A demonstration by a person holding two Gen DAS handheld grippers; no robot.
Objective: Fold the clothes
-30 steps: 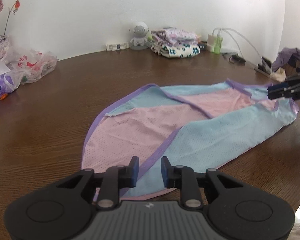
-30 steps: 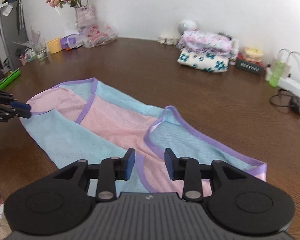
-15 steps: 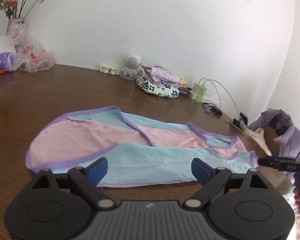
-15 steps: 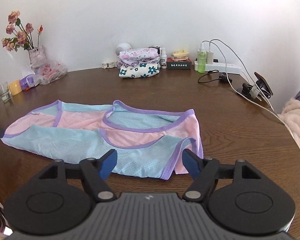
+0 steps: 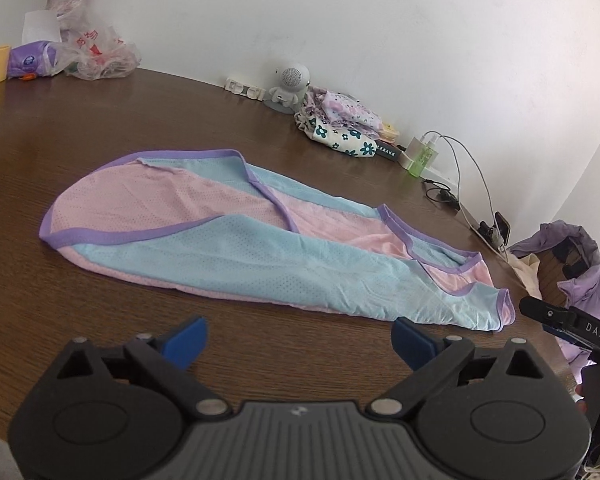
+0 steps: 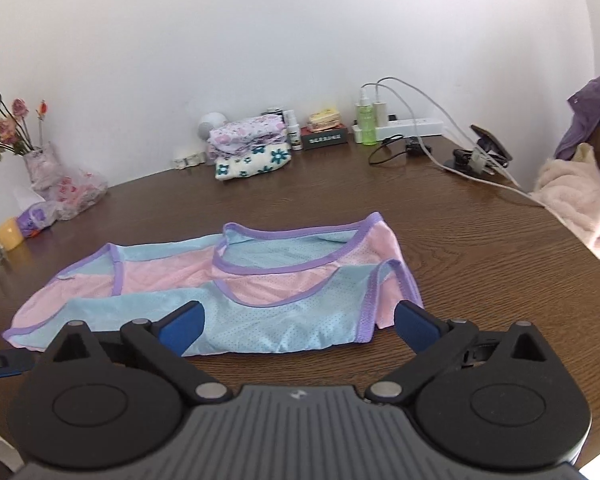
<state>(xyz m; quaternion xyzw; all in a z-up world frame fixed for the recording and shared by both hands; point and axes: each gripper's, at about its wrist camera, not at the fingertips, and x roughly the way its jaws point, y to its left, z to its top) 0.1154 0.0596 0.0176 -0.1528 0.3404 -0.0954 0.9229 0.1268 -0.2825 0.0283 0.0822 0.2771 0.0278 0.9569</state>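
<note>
Lying flat on the brown wooden table (image 5: 100, 128), the pink and blue garment (image 5: 260, 240) w/ purple trim is folded lengthwise into a long strip. Left gripper (image 5: 299, 338) sits just short of its near edge, jaws wide, just been opening, nothing btwn them. Right gripper (image 6: 299, 322) is at the strip's other end, jaws also spread wide & just been opening; blue pads (image 6: 182, 326) hang over the cloth edge w/o pinching it. Neither claw holds fabric. At the table's back by the wall: stack of folded floral clothes (image 6: 250, 148), green bottle (image 6: 365, 124), flower vase (image 6: 40, 164) far left.
</note>
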